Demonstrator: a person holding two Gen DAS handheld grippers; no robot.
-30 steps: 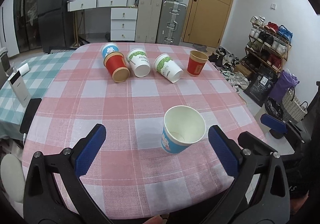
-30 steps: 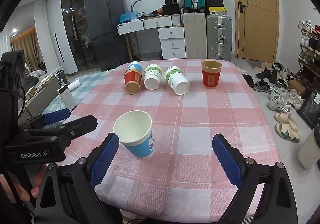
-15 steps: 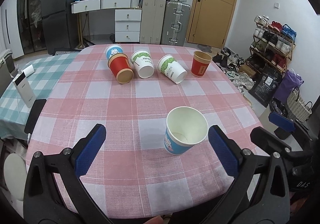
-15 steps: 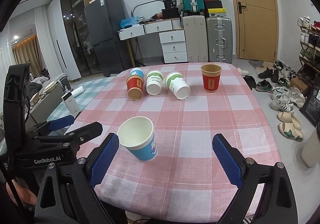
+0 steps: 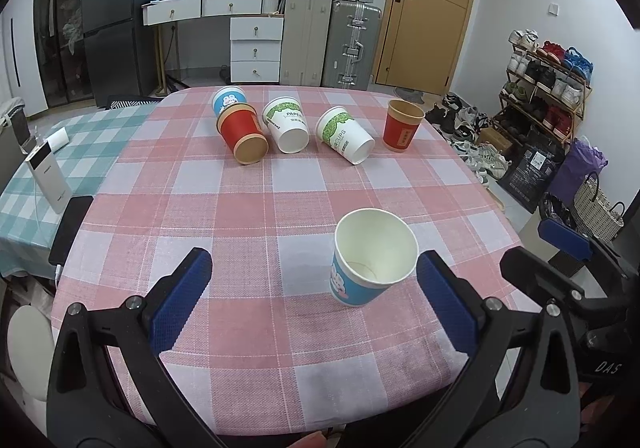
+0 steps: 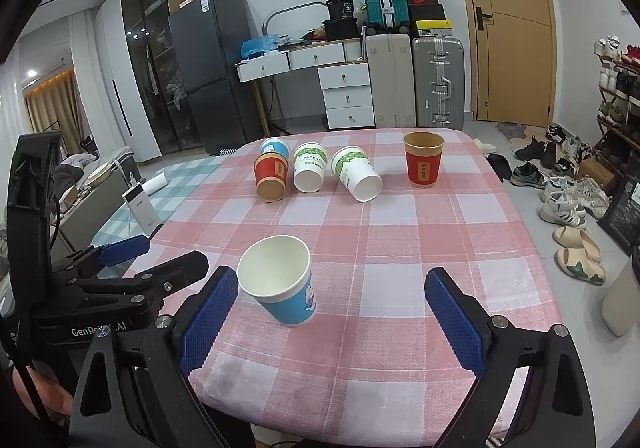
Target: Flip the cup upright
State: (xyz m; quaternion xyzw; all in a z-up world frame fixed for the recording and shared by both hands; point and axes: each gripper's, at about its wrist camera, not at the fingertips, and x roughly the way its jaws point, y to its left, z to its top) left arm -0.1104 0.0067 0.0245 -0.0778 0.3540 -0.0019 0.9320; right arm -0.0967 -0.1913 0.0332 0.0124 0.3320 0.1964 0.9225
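Note:
A blue paper cup (image 5: pixel 370 262) stands upright near the table's front edge, also in the right wrist view (image 6: pixel 282 280). At the far side lie a red cup (image 5: pixel 242 136), a blue cup (image 5: pixel 227 99) behind it, and two white-green cups (image 5: pixel 286 124) (image 5: pixel 346 134), all on their sides. A red cup (image 5: pixel 402 126) stands upright at the far right. My left gripper (image 5: pixel 314 300) is open and empty, just in front of the blue cup. My right gripper (image 6: pixel 330 320) is open and empty beside it.
The table has a pink checked cloth (image 5: pixel 256 208). A white power bank (image 5: pixel 48 178) and a black phone (image 5: pixel 70 230) lie on a teal-checked surface to the left. Suitcases, drawers and a shoe rack (image 5: pixel 548 76) stand beyond the table.
Both grippers have drawn back and risen slightly from the upright blue cup. The cups have not moved.

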